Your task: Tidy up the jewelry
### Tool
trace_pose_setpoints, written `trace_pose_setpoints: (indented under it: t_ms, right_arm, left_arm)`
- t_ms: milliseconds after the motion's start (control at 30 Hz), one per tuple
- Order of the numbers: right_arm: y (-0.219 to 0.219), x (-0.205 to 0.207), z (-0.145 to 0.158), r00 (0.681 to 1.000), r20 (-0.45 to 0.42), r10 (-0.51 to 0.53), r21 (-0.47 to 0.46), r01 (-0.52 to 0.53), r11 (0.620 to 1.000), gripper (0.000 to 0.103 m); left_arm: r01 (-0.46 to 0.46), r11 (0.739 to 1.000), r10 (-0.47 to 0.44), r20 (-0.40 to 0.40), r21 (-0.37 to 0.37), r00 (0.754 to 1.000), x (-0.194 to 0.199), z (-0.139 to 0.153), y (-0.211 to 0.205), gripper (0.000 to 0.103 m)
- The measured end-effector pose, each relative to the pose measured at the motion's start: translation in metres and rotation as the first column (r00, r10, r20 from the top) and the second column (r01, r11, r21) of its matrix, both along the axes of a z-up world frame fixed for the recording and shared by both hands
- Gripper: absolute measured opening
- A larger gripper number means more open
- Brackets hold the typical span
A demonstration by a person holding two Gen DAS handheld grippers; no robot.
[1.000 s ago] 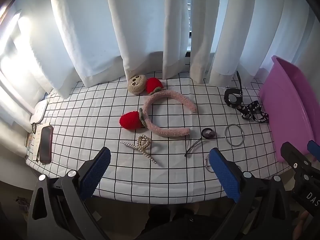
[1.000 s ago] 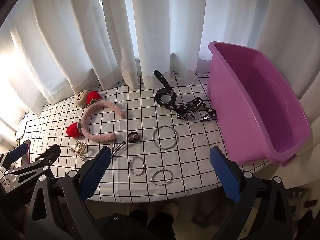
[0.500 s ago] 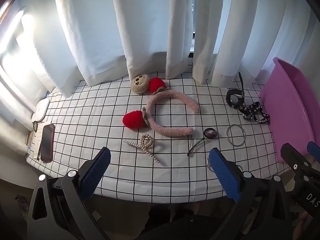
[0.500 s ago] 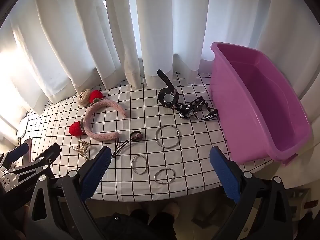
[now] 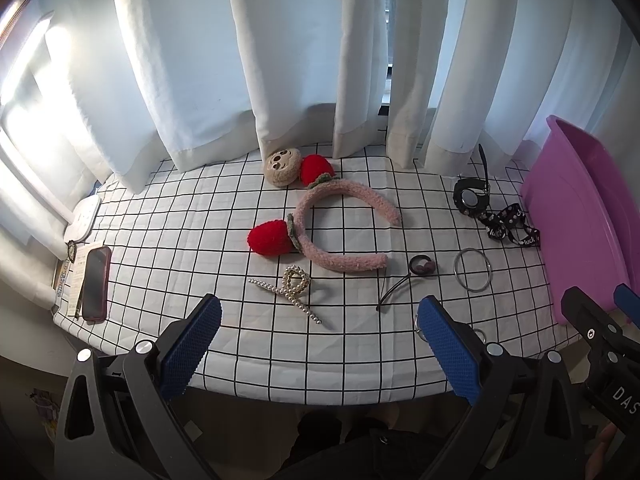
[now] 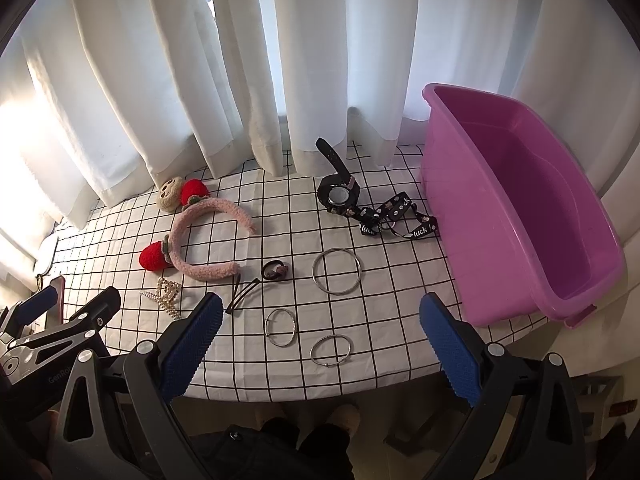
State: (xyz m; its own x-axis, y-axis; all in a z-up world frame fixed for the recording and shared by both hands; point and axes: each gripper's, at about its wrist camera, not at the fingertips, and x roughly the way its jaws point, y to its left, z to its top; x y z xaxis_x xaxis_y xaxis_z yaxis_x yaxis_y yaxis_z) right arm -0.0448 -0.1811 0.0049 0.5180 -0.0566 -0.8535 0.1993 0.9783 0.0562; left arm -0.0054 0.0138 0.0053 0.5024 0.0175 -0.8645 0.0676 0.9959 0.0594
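Grid-checked tablecloth (image 5: 200,220), white curtains (image 5: 280,60), purple tub (image 6: 520,220)

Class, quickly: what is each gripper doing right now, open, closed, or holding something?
Left gripper: open, holding nothing.
Right gripper: open, holding nothing.

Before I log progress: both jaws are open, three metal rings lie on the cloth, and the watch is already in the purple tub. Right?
Not quite. The watch is not in the tub; it lies on the cloth to the tub's left, as the right wrist view shows. The tub looks empty. The rest holds.
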Motion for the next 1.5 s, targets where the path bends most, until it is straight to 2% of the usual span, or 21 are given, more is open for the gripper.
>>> trace_pose_setpoints:
  t_ms: [967,1167,1333,1433,1500]
  right_arm:
    - [0.008,-0.002,0.001,1.0,0.006,0.001,0.007,-0.001,1.0,0.094]
    - [0.006,-0.004,-0.015,0.999,0.01,0.038,0.095,-0.039,0.995,0.094]
    - [0.003,-0.012,-0.037,0.998,0.034,0.052,0.083,-0.055,0.995,0.094]
    - [0.0,-0.017,-0.058,0.997,0.038,0.061,0.082,-0.064,0.995,0.094]
    - [-0.002,-0.021,-0.073,0.997,0.033,0.066,0.091,-0.069,0.993,0.094]
  left_arm:
    - [-0.004,1.0,0.004,0.0,-0.006,1.0,-0.004,0.001,0.009,0.097]
    - [-0.023,0.999,0.02,-0.071,-0.042,0.997,0.0,-0.021,0.017,0.097]
    - [-0.03,0.998,0.026,-0.074,-0.063,0.997,0.003,-0.044,0.032,0.097]
    - [-0.045,0.997,0.04,-0.09,-0.057,0.995,0.005,-0.068,0.045,0.097]
    - [-0.052,0.995,0.043,-0.094,-0.088,0.995,0.006,-0.085,0.057,0.097]
